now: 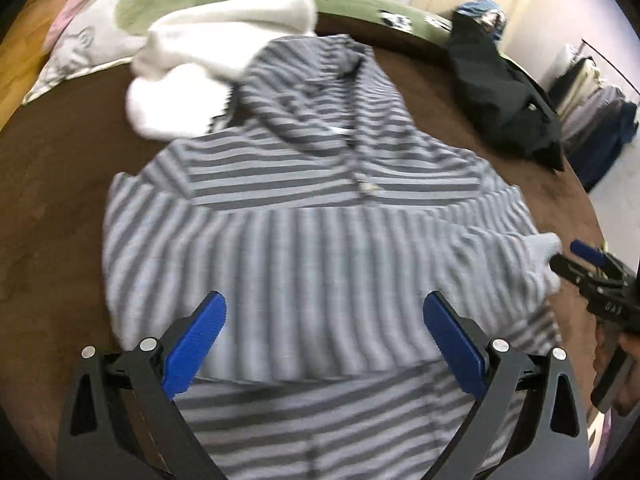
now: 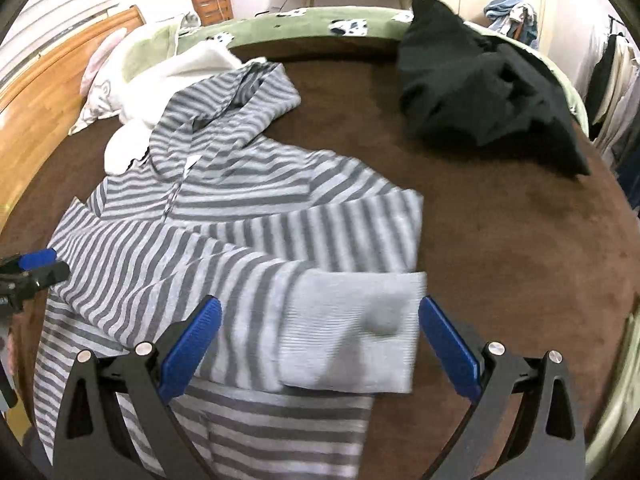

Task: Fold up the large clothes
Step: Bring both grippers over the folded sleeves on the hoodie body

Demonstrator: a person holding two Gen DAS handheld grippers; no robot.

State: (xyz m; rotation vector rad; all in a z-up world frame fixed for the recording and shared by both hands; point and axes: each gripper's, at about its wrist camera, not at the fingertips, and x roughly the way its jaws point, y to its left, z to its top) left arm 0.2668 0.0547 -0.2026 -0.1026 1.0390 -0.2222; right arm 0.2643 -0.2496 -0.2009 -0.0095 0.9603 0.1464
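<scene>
A grey-and-white striped hoodie (image 1: pixel 320 248) lies face up on the brown bedspread (image 1: pixel 52 200), hood toward the far side. Both sleeves are folded across its chest. My left gripper (image 1: pixel 325 304) hangs over the hoodie's lower middle, jaws wide open with nothing pinched. My right gripper (image 2: pixel 320 304) is open too, above the pale ribbed cuff (image 2: pixel 352 332) of the top sleeve; the pads do not touch it. Each gripper shows in the other's view: the right gripper (image 1: pixel 564 255) by the cuff (image 1: pixel 548 248) at the right edge, the left gripper (image 2: pixel 56 264) at the hoodie's left side.
A white fleece garment (image 1: pixel 208 60) lies just beyond the hood, and a black garment (image 2: pixel 480 92) is heaped at the far right of the bed. A pillow (image 1: pixel 80 52) and green blanket (image 2: pixel 280 28) sit at the back. A wooden headboard (image 2: pixel 36 96) runs along the left.
</scene>
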